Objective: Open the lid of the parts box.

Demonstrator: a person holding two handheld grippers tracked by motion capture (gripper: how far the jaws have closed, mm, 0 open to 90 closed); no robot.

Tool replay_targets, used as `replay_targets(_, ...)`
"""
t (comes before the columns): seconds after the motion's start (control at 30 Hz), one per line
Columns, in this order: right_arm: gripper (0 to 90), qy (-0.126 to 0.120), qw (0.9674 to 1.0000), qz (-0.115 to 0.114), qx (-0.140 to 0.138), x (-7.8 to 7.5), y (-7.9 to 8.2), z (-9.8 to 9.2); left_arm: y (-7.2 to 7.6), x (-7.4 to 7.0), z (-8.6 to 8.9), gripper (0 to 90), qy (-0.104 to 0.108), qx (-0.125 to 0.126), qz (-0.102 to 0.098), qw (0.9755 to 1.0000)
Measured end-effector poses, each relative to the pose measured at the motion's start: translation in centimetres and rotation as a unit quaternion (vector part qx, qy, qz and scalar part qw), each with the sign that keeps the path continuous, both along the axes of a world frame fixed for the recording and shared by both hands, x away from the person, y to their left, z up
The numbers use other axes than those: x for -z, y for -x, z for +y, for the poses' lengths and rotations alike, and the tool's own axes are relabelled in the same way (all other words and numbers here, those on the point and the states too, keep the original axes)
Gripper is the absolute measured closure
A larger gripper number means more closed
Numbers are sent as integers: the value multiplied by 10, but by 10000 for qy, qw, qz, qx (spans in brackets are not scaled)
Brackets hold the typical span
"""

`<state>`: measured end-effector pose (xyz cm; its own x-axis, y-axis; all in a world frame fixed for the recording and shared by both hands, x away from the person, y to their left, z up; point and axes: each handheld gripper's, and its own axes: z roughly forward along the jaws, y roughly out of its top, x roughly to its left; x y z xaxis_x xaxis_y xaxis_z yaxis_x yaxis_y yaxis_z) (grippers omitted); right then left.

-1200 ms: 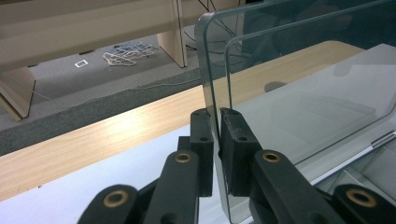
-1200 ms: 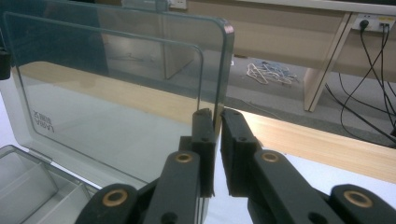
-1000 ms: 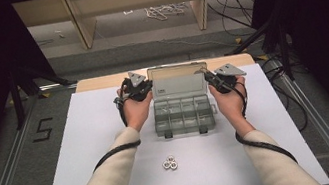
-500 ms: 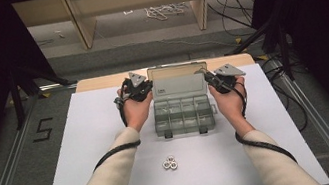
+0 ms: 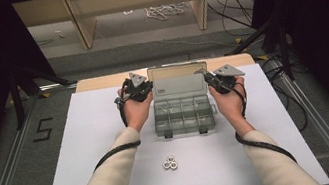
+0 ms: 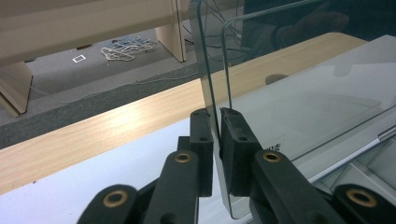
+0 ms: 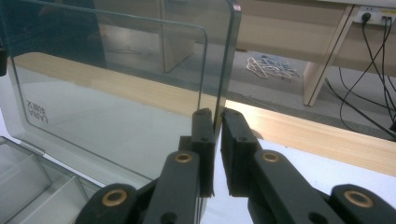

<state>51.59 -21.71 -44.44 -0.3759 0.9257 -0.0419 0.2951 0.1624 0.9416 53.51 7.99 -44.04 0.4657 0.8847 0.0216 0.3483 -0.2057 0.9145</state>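
on one white table (image 5: 86,151), two grippers pinch one clear lid (image 5: 179,86); seemingly three nuts (image 5: 170,163) nearby.

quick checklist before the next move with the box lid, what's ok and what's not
1. Left gripper clamped on the lid edge: ok.
2. Right gripper clamped on the opposite lid edge: ok.
3. Lid standing open, roughly upright: ok.
4. Box flat on the white table: ok.
5. Nuts lying apart from the box, on its near side: ok.
6. What the box compartments hold: cannot tell.
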Motion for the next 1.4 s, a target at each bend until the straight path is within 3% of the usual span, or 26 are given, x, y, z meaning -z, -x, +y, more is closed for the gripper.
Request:
replay_targets(0.27, 845, -16, 9999, 134, -12, -1, 1, 0, 0, 1, 0, 831, -12, -3, -4, 10000)
replay_targets(0.37, 845, 15, 10000, 46, -3, 0, 0, 0, 0, 2, 0, 831, -16, -10, -7, 10000)
replay_targets(0.83, 845, 12, 9999, 108, 14, 2, 0, -1, 0, 4, -1, 830, -51, -33, 19, 10000)
replay_targets(1.4, 843, 43, 9996, 277, -3, 4, 0, -1, 1, 12, -2, 828, -98, 8, 167, 9998)
